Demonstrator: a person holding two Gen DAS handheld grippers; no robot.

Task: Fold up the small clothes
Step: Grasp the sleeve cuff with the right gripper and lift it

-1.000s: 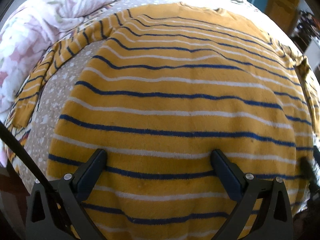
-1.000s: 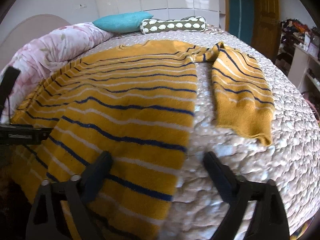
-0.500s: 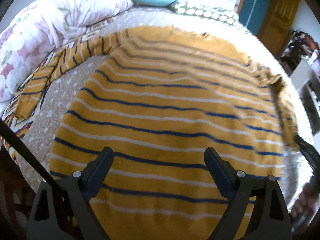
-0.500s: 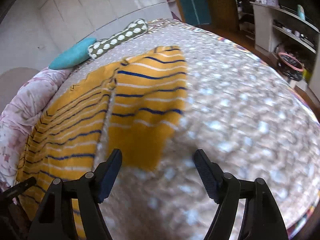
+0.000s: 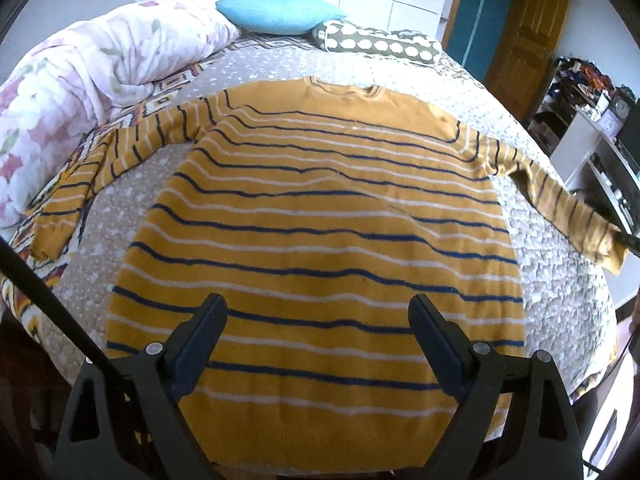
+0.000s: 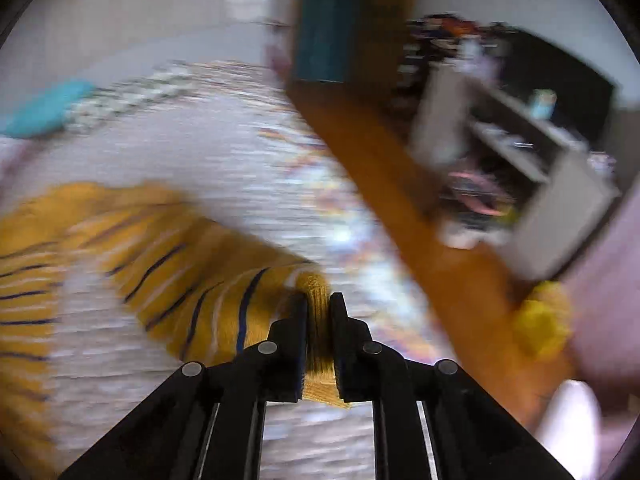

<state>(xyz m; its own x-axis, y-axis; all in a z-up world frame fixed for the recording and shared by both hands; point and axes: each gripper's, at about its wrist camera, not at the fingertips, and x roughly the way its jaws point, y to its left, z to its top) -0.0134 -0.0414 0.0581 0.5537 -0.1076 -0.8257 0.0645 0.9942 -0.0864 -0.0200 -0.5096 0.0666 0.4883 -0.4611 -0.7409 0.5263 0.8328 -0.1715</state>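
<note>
Lying collar-away, sweater (image 5: 320, 216) sleeves sideways

Fuzzy knit sweater (image 5: 316, 216), matt quilted cloth bedspread (image 5: 560, 280), matt black plastic fingers (image 5: 200, 340), glossy wood door (image 5: 524, 32)

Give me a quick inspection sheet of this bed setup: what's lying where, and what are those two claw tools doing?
Surface: patterned bedspread, bare around the garment.
Job's things: yellow striped sweater spread flat, both sleeves out sideways.
Clutter: floral duvet, teal pillow, spotted bolster.
Grippers: left gripper open above the hem; right gripper shut on the right sleeve cuff.
Cables: nothing seen.
Surroundings: wooden door, cluttered shelves; right view blurred.
</note>
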